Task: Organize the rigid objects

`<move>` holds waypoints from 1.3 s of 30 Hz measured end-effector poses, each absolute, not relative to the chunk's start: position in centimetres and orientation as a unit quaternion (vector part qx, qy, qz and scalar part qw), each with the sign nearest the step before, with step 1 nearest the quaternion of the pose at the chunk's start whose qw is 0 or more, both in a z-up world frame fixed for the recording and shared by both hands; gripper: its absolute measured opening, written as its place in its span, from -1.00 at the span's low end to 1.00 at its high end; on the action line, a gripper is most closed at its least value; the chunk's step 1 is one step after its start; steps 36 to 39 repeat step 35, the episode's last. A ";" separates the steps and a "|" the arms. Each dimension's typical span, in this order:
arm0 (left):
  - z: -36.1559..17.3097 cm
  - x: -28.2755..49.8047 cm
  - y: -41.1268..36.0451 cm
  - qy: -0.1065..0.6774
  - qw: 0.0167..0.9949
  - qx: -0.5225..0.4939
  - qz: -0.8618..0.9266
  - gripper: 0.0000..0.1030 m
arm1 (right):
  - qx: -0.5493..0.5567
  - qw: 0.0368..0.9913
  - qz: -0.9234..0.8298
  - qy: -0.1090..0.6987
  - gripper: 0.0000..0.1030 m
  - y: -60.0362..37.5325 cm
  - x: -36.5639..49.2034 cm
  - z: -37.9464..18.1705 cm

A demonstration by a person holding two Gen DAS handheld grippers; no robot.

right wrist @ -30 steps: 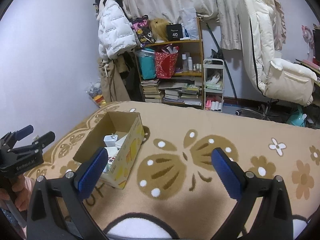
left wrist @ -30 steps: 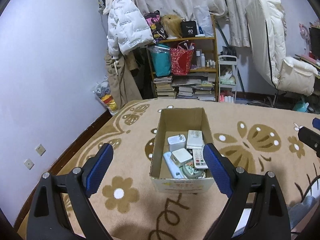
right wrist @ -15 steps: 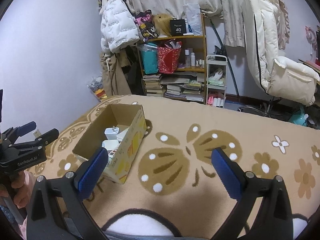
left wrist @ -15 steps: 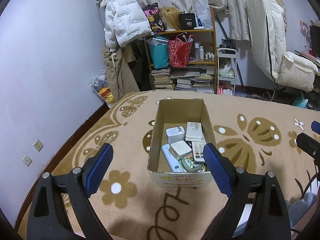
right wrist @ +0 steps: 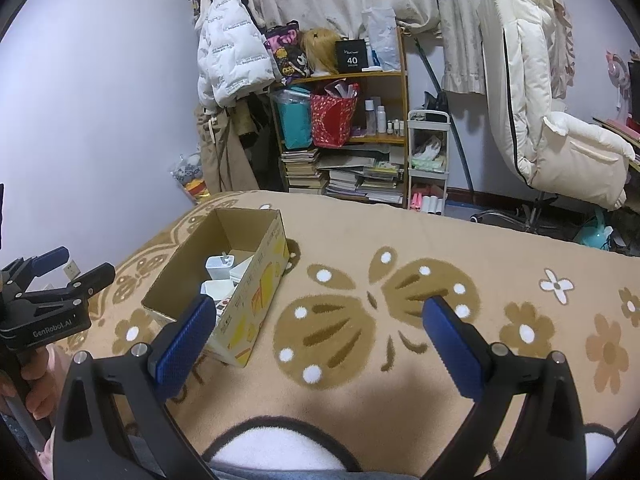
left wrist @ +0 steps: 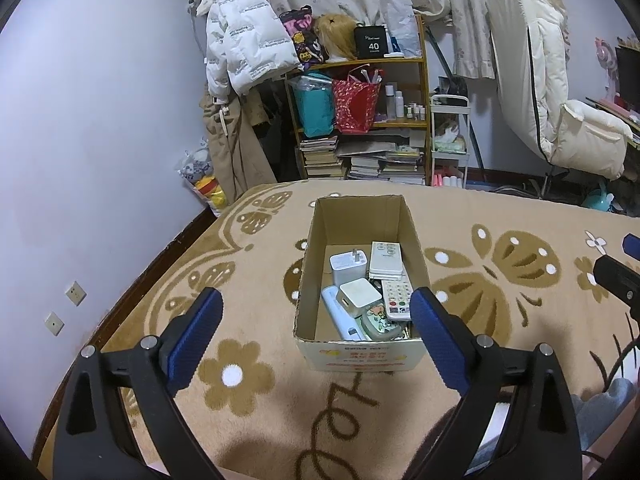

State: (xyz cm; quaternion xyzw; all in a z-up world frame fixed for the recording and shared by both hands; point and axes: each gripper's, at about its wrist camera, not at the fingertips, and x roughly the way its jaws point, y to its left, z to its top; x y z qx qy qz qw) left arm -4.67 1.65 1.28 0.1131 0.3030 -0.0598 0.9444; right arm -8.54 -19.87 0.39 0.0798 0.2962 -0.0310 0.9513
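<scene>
Beige carpet [left wrist: 460, 208] with brown butterfly and flower patterns covered the surface, and a cluttered bookshelf [left wrist: 362, 120], a white puffer jacket [left wrist: 244, 52] and a cream padded chair [left wrist: 556, 120] stood against the lilac wall behind it.

An open cardboard box [left wrist: 362, 354] sat on the carpet. In the left wrist view it lay straight ahead of the left gripper [left wrist: 316, 320], framed between the two blue-padded fingers [left wrist: 196, 330], which stood wide apart and held nothing. The box's near wall sat roughly level with the fingertips, neither pad clearly touching the cardboard.

Inside the box lay a white charger [left wrist: 348, 266] with its prongs up, a white remote [left wrist: 386, 258] beside it at the far end, a second remote with coloured buttons [left wrist: 396, 298] nearer the right wall, a small white square adapter [left wrist: 360, 298], a pale blue power bank [left wrist: 340, 314] and a little round tin with a cartoon lid [left wrist: 380, 324].

From the right wrist view, the right gripper [right wrist: 320, 330] hovered over bare carpet, its fingers likewise spread and empty. The box [right wrist: 256, 292] lay off to its left, the left finger's pad overlapping the box's near corner in the picture; whether they touched I could not tell. Further left, the other gripper [right wrist: 48, 292] showed in a hand [right wrist: 38, 380].
</scene>
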 end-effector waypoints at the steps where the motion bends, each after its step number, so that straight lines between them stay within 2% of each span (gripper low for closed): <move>1: 1.3 -4.7 1.6 0.302 0.944 0.114 -0.060 0.86 | 0.080 0.951 -0.031 0.297 1.00 -20.0 -8.6 0.4; 4: 1.3 -4.9 1.4 0.298 0.945 0.119 -0.060 0.91 | 0.080 0.952 -0.030 0.295 1.00 -20.0 -8.6 0.4; 39: 1.4 -4.5 1.8 0.306 0.944 0.112 -0.056 0.92 | 0.078 0.950 -0.040 0.299 1.00 -20.2 -8.9 -0.1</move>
